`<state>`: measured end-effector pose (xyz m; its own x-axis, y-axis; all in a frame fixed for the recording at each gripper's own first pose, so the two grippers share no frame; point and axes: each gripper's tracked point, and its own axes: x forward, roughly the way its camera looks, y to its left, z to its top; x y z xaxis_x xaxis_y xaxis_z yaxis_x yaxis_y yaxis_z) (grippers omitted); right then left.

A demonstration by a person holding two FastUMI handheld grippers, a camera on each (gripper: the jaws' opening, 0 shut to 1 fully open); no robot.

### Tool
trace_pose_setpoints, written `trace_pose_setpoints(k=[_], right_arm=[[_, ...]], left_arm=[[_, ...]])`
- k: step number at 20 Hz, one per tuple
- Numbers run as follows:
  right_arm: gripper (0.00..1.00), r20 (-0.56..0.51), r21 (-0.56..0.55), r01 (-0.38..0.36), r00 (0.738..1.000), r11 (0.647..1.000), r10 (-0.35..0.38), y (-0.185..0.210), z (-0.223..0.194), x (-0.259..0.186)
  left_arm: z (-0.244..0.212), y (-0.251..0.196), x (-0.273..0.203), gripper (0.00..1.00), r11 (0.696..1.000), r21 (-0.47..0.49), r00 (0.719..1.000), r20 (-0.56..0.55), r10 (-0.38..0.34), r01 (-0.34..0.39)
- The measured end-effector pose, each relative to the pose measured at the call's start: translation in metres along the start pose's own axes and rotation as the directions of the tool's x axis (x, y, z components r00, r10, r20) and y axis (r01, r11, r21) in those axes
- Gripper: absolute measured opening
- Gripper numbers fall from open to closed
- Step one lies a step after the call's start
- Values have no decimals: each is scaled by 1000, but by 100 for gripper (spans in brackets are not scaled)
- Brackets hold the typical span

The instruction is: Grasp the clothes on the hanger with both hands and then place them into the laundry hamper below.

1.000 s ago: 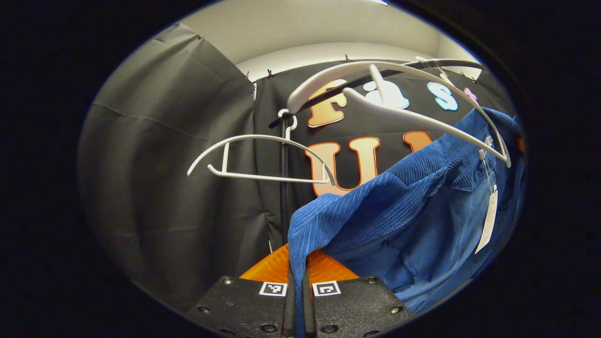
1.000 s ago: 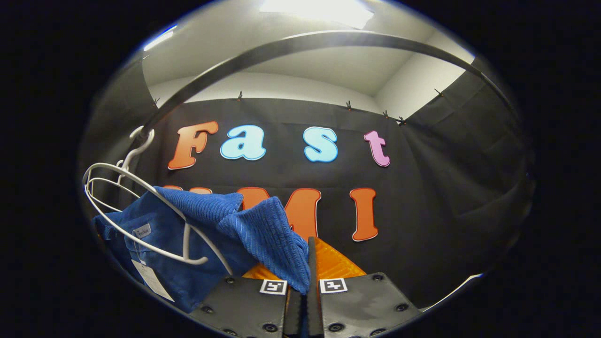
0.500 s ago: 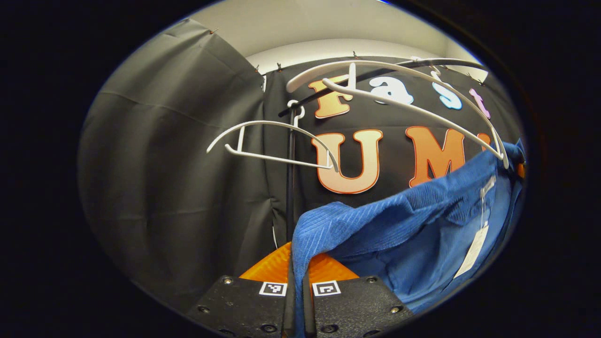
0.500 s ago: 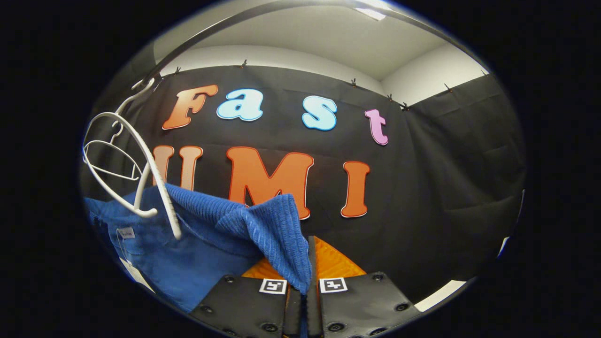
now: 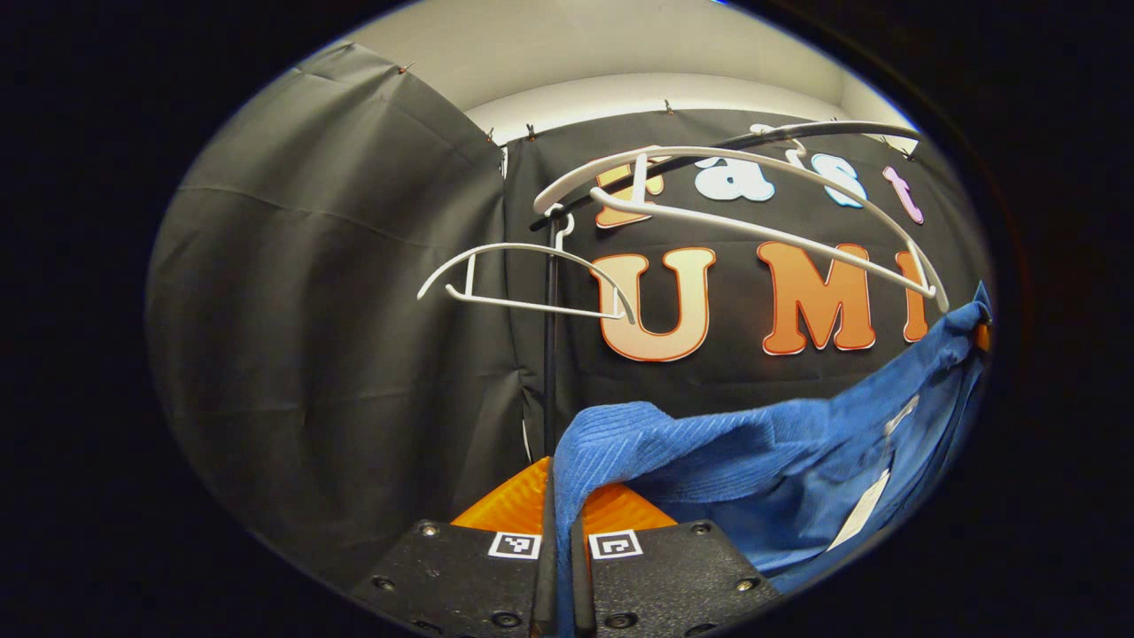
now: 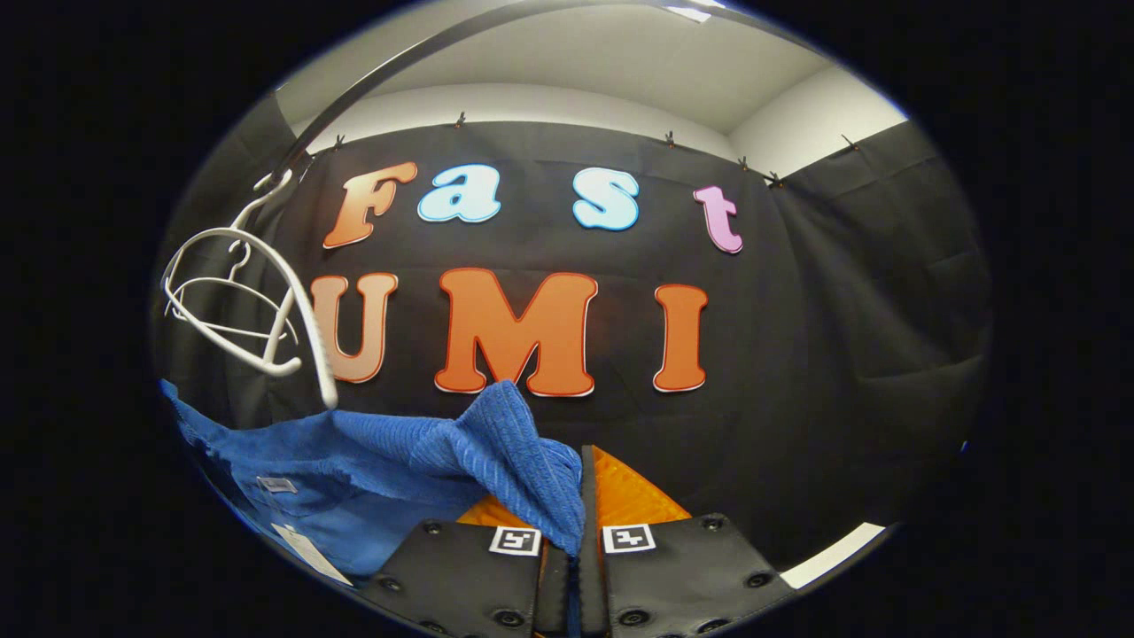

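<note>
Blue ribbed garment (image 5: pixel 762 443) hangs slung between the two grippers, below the white hangers and clear of them. Left gripper (image 5: pixel 560 567) is clenched on one bunched edge; right gripper (image 6: pixel 580 567) is clamped on the other edge (image 6: pixel 523 461). A white paper tag (image 5: pixel 858 509) and a small sewn label (image 6: pixel 276 485) show on the cloth, both too small to read. Bare white hangers (image 5: pixel 735 190) hang from a dark rail (image 6: pixel 425 49) above.
</note>
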<state>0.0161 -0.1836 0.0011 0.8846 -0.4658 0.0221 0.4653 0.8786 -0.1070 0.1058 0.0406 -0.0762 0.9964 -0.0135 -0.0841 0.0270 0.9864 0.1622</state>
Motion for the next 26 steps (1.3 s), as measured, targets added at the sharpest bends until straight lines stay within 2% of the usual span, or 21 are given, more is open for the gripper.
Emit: trace_pose_setpoints(k=[4, 7, 12, 16, 19, 20, 23, 26], right_arm=[[12, -59, -2, -85, 995, 996, 85, 20, -28, -13], [12, -55, 11, -205, 977, 979, 205, 57, -29, -19], [12, -85, 87, -393, 913, 915, 400, 124, -41, -33], [12, -169, 168, -482, 846, 860, 506, 162, -80, -42], [12, -263, 210, -480, 811, 852, 522, 174, -124, -41], [12, -306, 212, -470, 800, 857, 515, 175, -144, -44], [13, -422, 235, -440, 757, 867, 499, 182, -194, -52], [12, -545, 243, -408, 693, 880, 472, 182, -245, -67]], left_arm=[[-6, -20, -15, 7, 999, -15, 999, -21, -34, 33], [-5, -53, -21, 8, 994, -50, 995, -21, -98, 97], [1, -116, -19, 8, 969, -126, 976, -14, -216, 213], [-30, -156, -24, 7, 922, -233, 937, -87, -337, 310], [-74, -174, -23, 6, 886, -343, 900, -194, -391, 311], [-91, -178, -25, 9, 884, -360, 887, -238, -396, 298], [-145, -194, -40, 7, 884, -373, 830, -366, -420, 282], [-187, -197, -58, 7, 883, -381, 772, -462, -438, 273]])
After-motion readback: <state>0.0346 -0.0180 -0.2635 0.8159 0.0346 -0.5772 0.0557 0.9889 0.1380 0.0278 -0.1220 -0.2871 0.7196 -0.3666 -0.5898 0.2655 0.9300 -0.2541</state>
